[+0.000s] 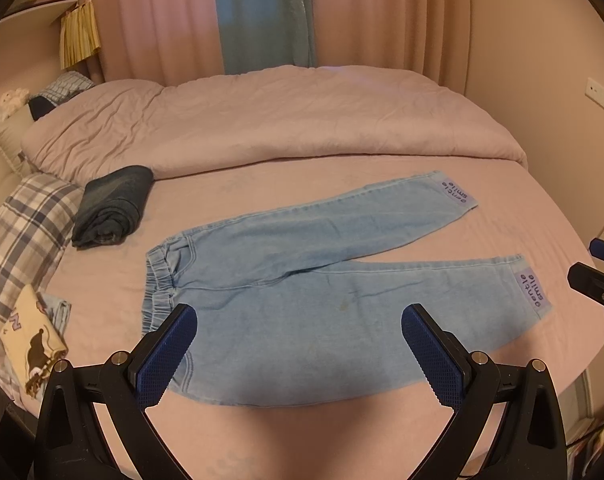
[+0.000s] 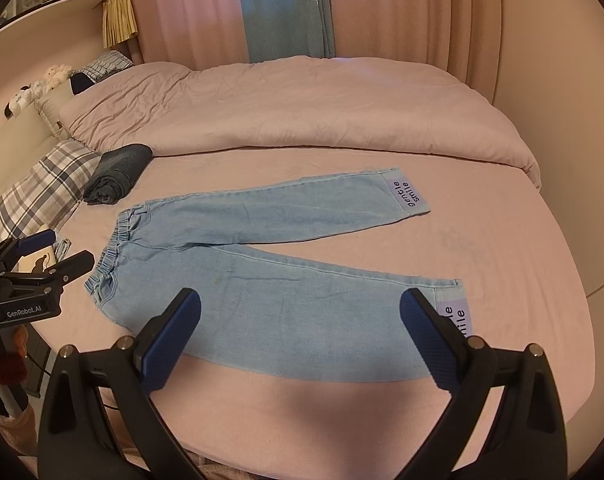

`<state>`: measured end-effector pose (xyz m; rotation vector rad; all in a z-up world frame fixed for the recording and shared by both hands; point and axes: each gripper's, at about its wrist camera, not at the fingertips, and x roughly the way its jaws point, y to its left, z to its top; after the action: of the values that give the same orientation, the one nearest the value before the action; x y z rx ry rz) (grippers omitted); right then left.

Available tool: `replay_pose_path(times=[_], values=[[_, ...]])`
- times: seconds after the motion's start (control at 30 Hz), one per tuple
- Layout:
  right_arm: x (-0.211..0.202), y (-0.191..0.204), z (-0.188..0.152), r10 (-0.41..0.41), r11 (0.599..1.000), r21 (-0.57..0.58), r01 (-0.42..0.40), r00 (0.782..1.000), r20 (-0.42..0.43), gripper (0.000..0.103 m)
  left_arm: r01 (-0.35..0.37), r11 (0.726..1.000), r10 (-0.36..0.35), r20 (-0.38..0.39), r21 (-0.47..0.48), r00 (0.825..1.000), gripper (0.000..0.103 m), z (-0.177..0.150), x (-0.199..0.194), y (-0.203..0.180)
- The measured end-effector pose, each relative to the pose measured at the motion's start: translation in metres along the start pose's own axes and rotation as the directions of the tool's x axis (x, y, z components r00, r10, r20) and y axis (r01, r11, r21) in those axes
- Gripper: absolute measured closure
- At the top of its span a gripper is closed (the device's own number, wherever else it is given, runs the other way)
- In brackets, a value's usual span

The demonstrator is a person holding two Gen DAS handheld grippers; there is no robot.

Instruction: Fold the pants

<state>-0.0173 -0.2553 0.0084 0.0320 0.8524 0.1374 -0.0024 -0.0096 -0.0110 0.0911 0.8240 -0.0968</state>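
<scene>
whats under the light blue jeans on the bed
The light blue jeans lie flat, legs spread, on the pink sheet. Whether anything else lies beneath them cannot be seen; the denim covers it.

Both cuff patches point(image 2: 405, 193) of the pants point(image 2: 262, 280) read "gentle smile"; the left tongs point(image 2: 30, 264) carry "GenRobot.AI"

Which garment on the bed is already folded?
The dark jeans beside the plaid pillow; the light blue pants lie spread flat, legs apart.
</scene>
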Motion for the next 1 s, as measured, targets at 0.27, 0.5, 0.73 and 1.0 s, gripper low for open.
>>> replay_pose_path(times=[0.27, 0.5, 0.73, 1.0], values=[[0.0004, -0.0002, 0.0003, -0.001, 1.000, -0.001, 0.001, 1.000, 0.000, 0.002, 0.008, 1.000, -0.008, -0.008, 0.010, 1.000, 0.001, 0.0002, 0.0013, -0.0024], [0.0005, -0.0001, 0.0003, -0.001, 1.000, 0.000, 0.001, 1.000, -0.001, 0.002, 0.010, 1.000, -0.010, -0.009, 0.010, 1.000, 0.001, -0.0001, 0.0009, -0.0022], [0.0003, 0.0014, -0.0001, -0.005, 1.000, -0.002, 0.005, 1.000, 0.000, 0.002, 0.011, 1.000, -0.011, -0.008, 0.010, 1.000, 0.001, 0.0003, 0.0014, -0.0018], [0.0005, 0.0023, -0.0006, -0.006, 1.000, -0.001, 0.006, 1.000, -0.002, 0.002, 0.079, 0.997, -0.079, -0.020, -0.012, 0.997, 0.001, -0.0014, 0.0068, 0.0067]])
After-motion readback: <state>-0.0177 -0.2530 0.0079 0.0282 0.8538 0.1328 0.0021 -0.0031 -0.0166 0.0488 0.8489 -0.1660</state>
